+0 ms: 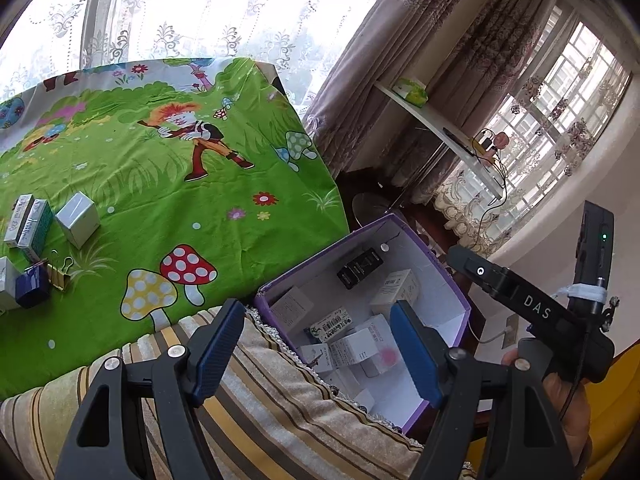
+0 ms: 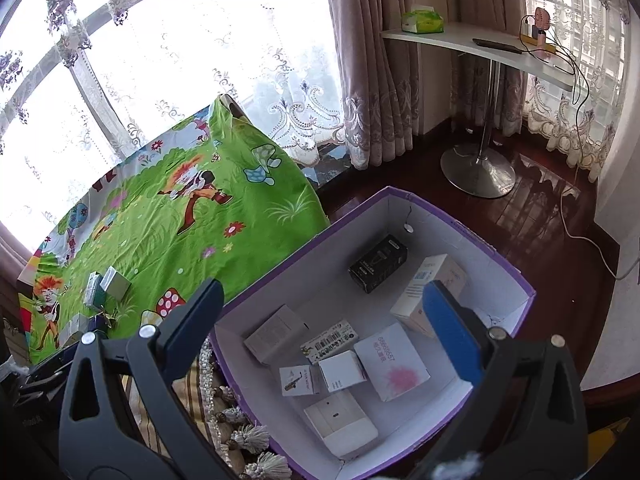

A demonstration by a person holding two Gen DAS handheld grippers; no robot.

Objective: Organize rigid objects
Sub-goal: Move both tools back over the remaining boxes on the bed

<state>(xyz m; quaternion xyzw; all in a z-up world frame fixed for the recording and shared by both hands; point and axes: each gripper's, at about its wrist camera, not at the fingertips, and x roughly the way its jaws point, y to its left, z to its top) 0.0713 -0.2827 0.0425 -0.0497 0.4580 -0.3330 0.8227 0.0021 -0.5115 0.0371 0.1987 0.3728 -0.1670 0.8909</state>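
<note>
left gripper (image 1: 318, 354) fingers wide, empty | right gripper (image 2: 326, 330) wide, empty over purple box (image 2: 516, 280) | next we fetch silver carton (image 1: 78, 218) at 10 o'clock on desk (image 1: 224, 184), grip flat sides, drop into free corner

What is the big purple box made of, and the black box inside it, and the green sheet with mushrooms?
The purple box looks like cardboard: thin stiff walls, matte white inside, a folded corner flap. The black box seems to be slightly glossy printed card, judging by its sharp edges and faint sheen. The green sheet looks like woven cloth, as it creases and drapes over the edge.
</note>
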